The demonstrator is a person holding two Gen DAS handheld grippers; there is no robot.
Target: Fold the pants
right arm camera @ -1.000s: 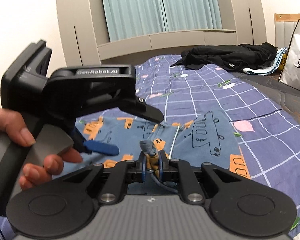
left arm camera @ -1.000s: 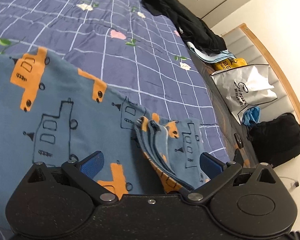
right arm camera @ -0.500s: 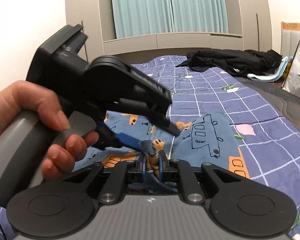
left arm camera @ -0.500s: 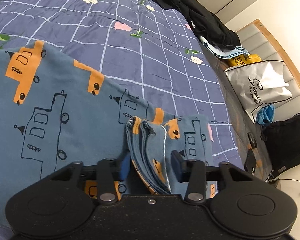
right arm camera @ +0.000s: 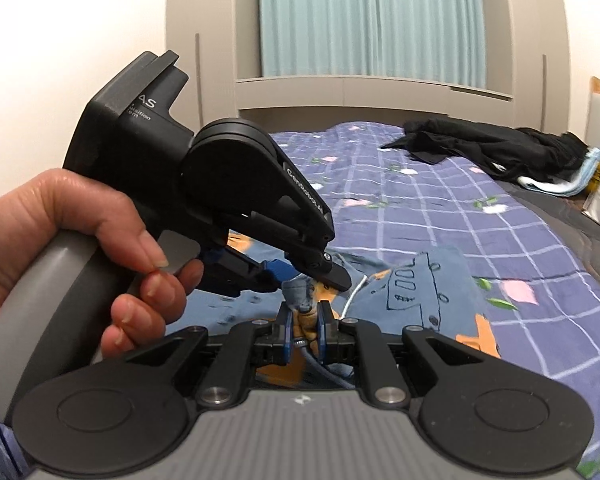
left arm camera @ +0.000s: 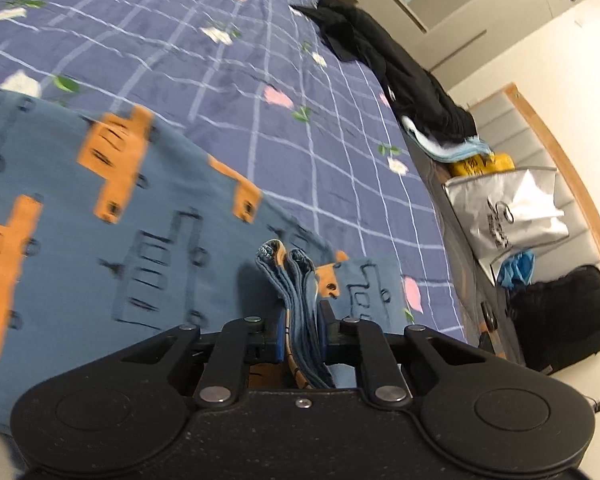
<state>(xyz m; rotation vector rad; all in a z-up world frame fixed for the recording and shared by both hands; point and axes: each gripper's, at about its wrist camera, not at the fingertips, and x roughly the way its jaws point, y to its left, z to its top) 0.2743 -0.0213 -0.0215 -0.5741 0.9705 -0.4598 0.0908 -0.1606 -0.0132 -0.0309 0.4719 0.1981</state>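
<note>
The pants (left arm camera: pixel 100 240) are blue with orange and outlined truck prints and lie on the bed. My left gripper (left arm camera: pixel 300 332) is shut on a bunched, layered edge of the pants (left arm camera: pixel 296 280). My right gripper (right arm camera: pixel 302 328) is shut on another bunched bit of the pants (right arm camera: pixel 304 300), with a white drawstring (right arm camera: pixel 356 292) beside it. In the right wrist view the left gripper (right arm camera: pixel 320 276) sits just above and left of the right one, held by a hand (right arm camera: pixel 80 232). The two grips are close together.
A purple checked bedspread (left arm camera: pixel 260 80) with flowers covers the bed. Black clothes (left arm camera: pixel 400 80) lie at its far end. A white shopping bag (left arm camera: pixel 512 212) and a black bag (left arm camera: pixel 564 312) stand beside the bed. Curtains (right arm camera: pixel 372 20) and cabinets stand behind.
My left gripper went from wide open to shut on the layered pants edge. It has moved in close above the right gripper, which has stayed shut on the fabric.
</note>
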